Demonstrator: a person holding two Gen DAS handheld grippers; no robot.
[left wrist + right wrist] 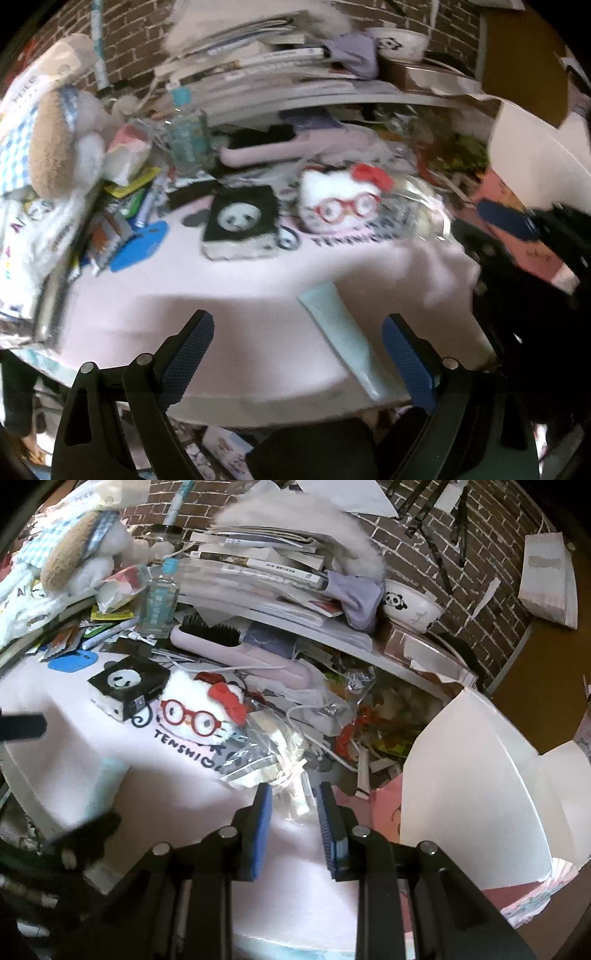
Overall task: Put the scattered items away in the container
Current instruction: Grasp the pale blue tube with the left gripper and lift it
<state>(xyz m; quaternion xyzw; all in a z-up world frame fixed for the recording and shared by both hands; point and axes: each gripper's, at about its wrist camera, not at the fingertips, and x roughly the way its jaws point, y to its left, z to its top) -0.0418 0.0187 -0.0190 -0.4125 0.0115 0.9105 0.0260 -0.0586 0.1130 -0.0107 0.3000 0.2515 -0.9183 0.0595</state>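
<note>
We are hovering the left gripper (pixel 297 354), wide open and empty, over the pale tube (pixel 343 338) at lower centre. The right gripper (pixel 294 827), narrowly parted and empty, is facing the plastic bag (pixel 269 760); the white box (pixel 476 775) is standing at right. Next, we judge, closing on the tube.

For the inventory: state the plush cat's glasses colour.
Red, on the plush cat; clearest in the right wrist view.

One pale blue plastic squeeze tube (pixel 345 334), one black box with a panda face (pixel 240 221), one white plush cat head wearing red glasses (pixel 341 201), one clear plastic water bottle (pixel 159 600), one white ceramic panda bowl (pixel 410 605).
</note>
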